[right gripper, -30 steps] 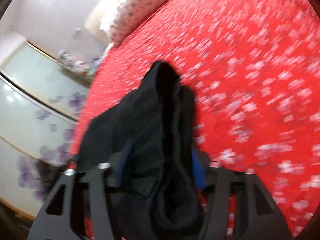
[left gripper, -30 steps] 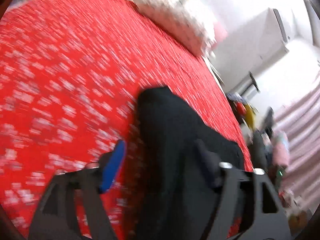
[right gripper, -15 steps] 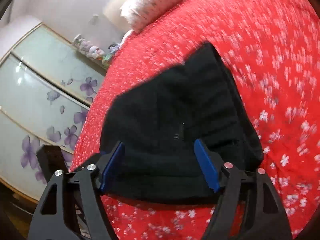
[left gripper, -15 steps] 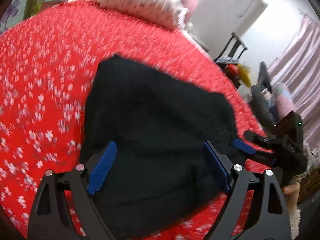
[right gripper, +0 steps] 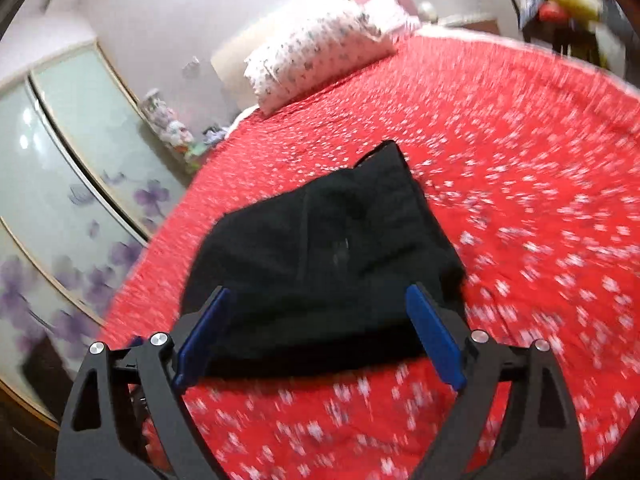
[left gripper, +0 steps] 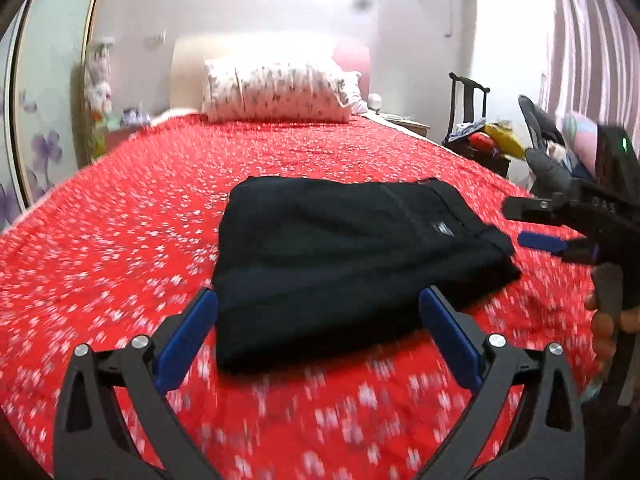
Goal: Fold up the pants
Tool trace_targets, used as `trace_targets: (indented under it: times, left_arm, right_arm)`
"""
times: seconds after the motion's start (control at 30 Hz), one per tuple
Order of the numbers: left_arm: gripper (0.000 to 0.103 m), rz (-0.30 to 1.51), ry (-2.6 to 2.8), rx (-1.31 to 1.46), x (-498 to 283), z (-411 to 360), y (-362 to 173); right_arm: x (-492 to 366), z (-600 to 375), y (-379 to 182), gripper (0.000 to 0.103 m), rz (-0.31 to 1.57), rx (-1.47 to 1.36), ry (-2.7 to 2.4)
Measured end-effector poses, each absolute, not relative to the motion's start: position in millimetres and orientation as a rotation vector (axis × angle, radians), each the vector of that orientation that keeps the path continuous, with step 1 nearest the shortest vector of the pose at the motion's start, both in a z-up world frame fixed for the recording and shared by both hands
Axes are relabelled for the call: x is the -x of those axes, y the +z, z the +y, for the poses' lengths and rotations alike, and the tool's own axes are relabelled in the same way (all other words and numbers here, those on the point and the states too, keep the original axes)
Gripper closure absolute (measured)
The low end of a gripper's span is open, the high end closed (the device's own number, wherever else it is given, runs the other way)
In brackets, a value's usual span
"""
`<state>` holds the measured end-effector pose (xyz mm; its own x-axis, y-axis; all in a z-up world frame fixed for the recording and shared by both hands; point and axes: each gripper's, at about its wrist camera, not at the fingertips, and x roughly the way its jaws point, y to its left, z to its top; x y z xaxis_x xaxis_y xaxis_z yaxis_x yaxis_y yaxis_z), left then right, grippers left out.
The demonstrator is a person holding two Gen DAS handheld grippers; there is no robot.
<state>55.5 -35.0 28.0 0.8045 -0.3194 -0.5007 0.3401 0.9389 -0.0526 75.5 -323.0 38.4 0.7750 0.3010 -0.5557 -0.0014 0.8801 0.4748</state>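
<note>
The black pants [left gripper: 348,260] lie folded in a flat packet on the red flowered bedspread [left gripper: 120,240]; they also show in the right wrist view [right gripper: 328,264]. My left gripper [left gripper: 320,294] hovers just short of the packet's near edge. Its jaws are opening, and the blue pads [left gripper: 188,340] stand apart from the cloth, gripping nothing. My right gripper [right gripper: 318,292] is at the packet's other side, also opening, with its pads [right gripper: 436,340] clear of the fabric. From the left wrist view the right gripper [left gripper: 532,226] sits at the pants' right corner.
A flowered pillow [left gripper: 276,92] lies at the head of the bed. Wardrobe doors with purple flowers [right gripper: 60,184] run along one side of the bed. A dark chair with clutter [left gripper: 480,136] stands on the other side. A person's hand [left gripper: 608,320] holds the right gripper.
Both grippers had the pants between their jaws a second ago; both have since let go, widened and drawn back. The pants now rest folded on the bed.
</note>
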Motion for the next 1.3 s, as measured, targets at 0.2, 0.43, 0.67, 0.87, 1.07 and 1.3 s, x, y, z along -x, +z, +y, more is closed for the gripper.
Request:
trace_targets:
  times: [0.2,0.43,0.67,0.87,1.07,1.3]
  left_arm:
    - [0.002,0.506,-0.233,-0.143,-13.3,-39.5,21.4]
    - [0.002,0.538,-0.186,-0.12,14.2,-30.4,11.0]
    - [0.002,0.584,-0.134,-0.077,22.1,-24.9,2.5]
    - [0.002,0.577,-0.123,-0.105,22.4,-27.8,-0.1]
    - [0.002,0.594,-0.14,-0.118,21.4,-37.3,-2.0]
    - [0.002,0.604,-0.168,-0.118,21.5,-40.5,-3.3]
  right_arm:
    - [-28.2,-285.4,33.8,0.003,0.63,-0.262,0.056]
    - [14.2,-261.2,23.8,0.001,0.581,-0.074,-0.058]
    - [30.6,-251.6,11.2,0.001,0.609,-0.059,-0.092]
    - [31.2,-244.5,6.6,0.001,0.613,-0.029,-0.119]
    - [30.4,-240.0,3.3,0.001,0.625,-0.007,-0.13]
    - [31.3,-232.9,0.8,0.001,0.63,0.017,-0.131]
